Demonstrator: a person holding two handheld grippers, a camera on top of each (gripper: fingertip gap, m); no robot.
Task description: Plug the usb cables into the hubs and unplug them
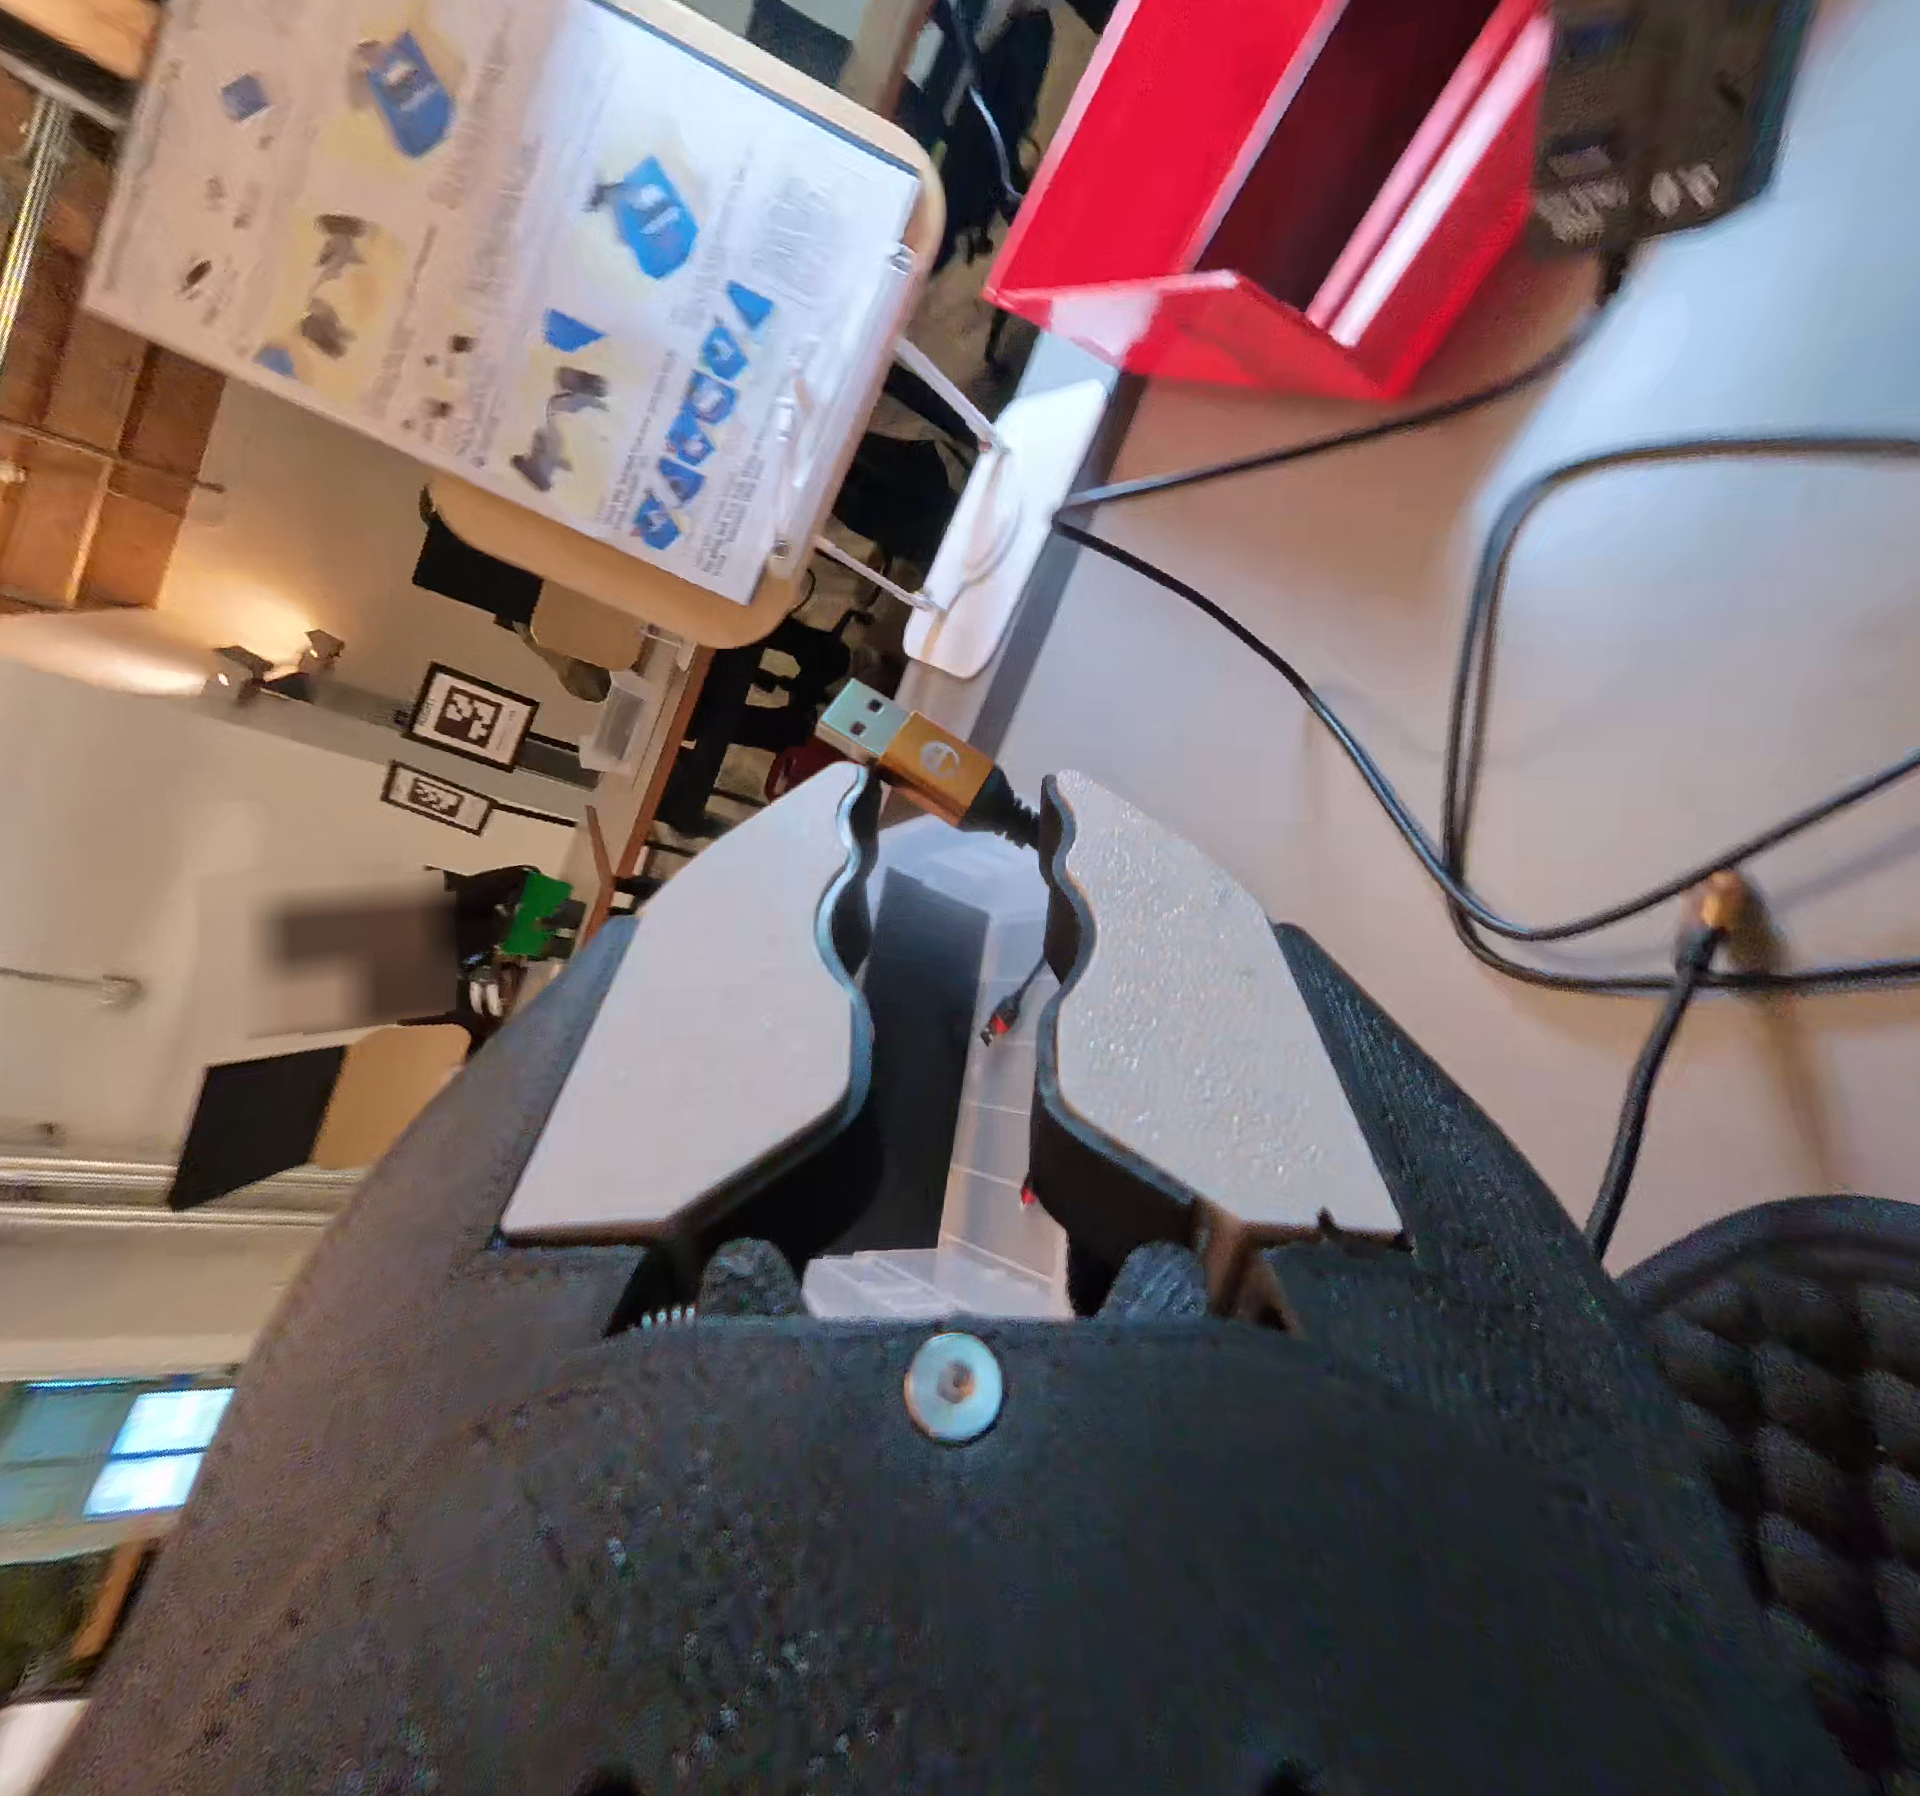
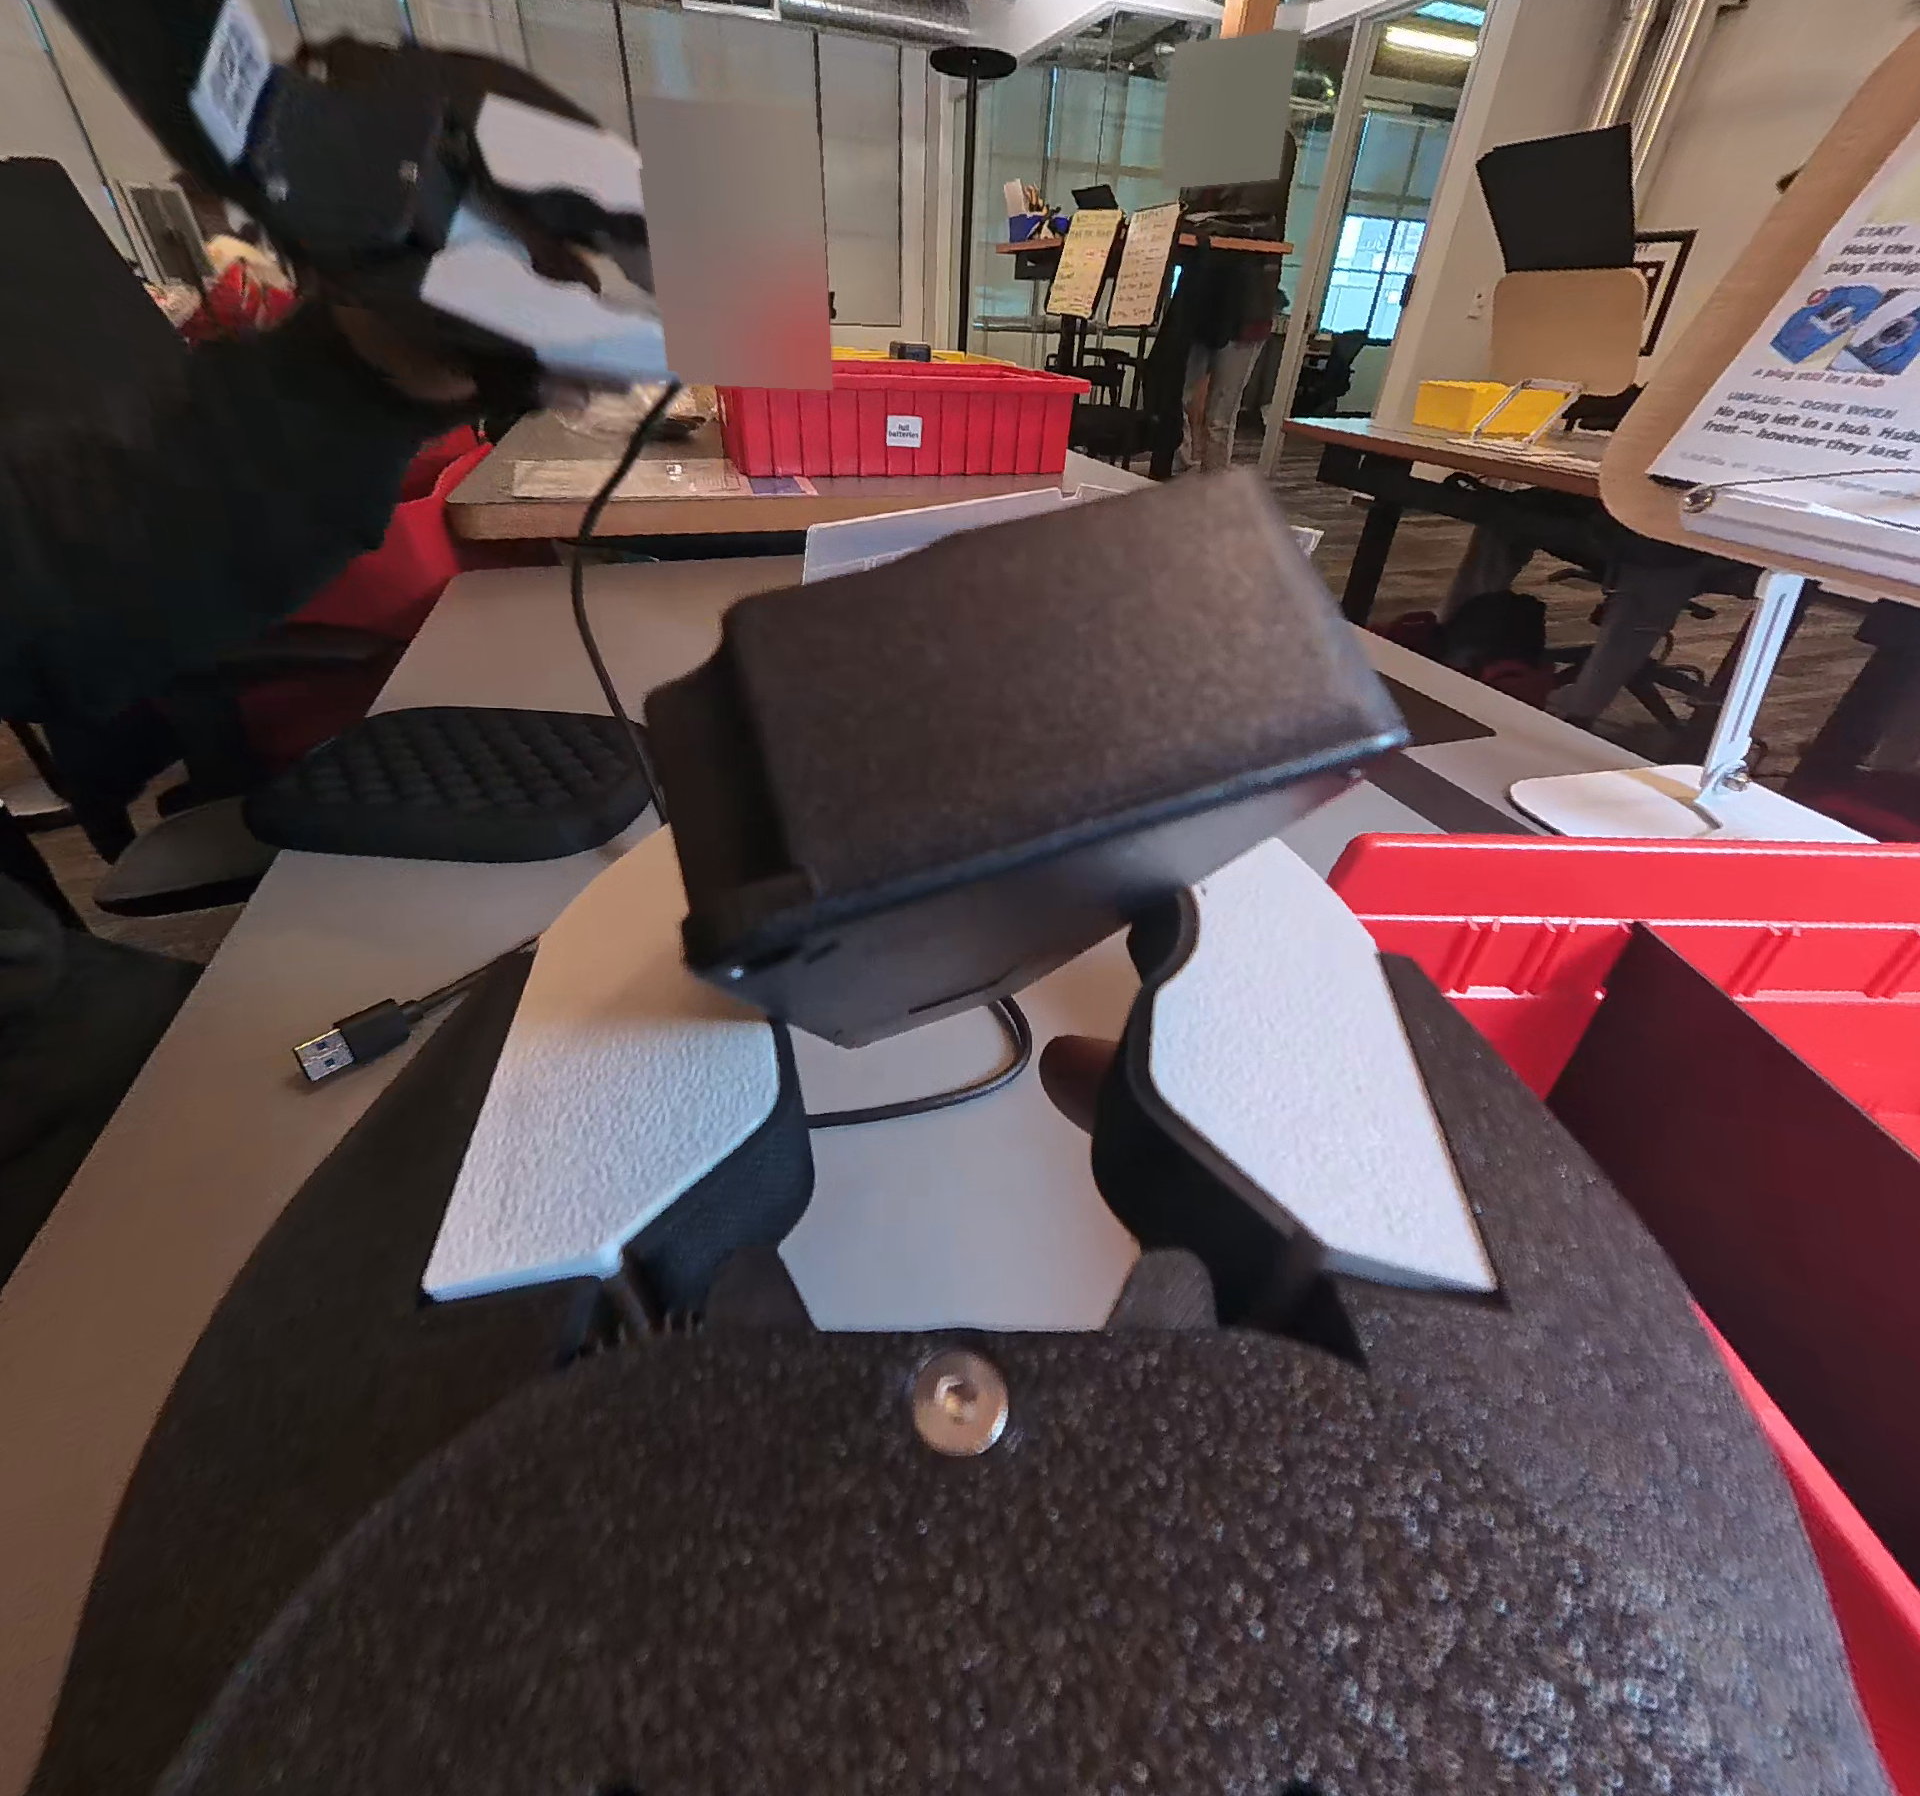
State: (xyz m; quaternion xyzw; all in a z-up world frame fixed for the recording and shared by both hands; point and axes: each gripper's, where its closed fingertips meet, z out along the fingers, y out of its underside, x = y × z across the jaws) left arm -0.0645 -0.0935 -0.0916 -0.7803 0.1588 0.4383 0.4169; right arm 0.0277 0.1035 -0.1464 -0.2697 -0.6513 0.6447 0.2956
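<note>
My left gripper is shut on a USB plug with an orange-gold shell and a silver tip. The plug lies across the fingertips and points away from the table edge. In the right wrist view the left gripper is blurred at the upper left, with a thin black cable hanging from it. My right gripper is shut on a black USB hub and holds it tilted above the grey table. A dark blurred box with ports shows at the top right of the left wrist view.
A black USB plug lies loose on the table at the left. A red divided bin stands to the right and also shows in the left wrist view. An instruction sheet on a stand, black cables, a gold connector and a black mesh pad are nearby. Across from one pair of fingers to the other is roughly 25 cm.
</note>
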